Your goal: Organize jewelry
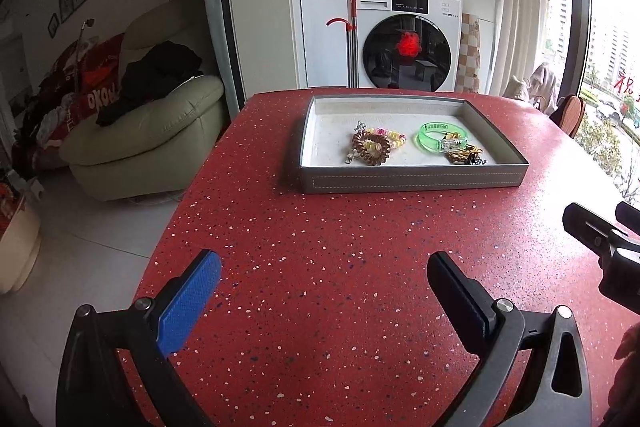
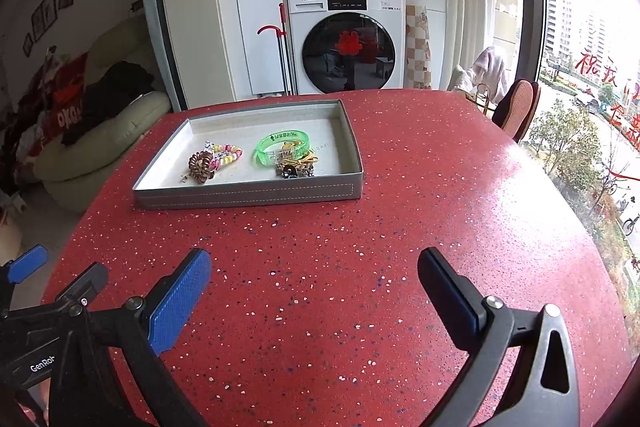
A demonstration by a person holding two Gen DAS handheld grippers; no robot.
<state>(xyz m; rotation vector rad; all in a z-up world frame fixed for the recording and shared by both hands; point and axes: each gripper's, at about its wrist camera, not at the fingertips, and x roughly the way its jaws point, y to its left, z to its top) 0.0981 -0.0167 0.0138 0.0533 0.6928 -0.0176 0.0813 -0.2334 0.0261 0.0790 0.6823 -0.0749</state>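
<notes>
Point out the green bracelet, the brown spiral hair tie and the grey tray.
green bracelet (image 1: 434, 138), left wrist view, on its clear front band.
brown spiral hair tie (image 2: 201, 167), right wrist view, on its coil.
grey tray (image 2: 256, 193), right wrist view, on its stitched near wall.

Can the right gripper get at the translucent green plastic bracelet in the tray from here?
Probably yes. The right gripper is open, bare red table lies between, and the translucent green plastic bracelet sits uncovered in the low-walled grey tray.

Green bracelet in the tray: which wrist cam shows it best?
Right wrist view. The green bracelet sits nearer the frame's centre, its printed band facing the camera. The left wrist view also shows the bracelet whole, but farther right with the band's print smaller. Both in the grey tray.
</notes>
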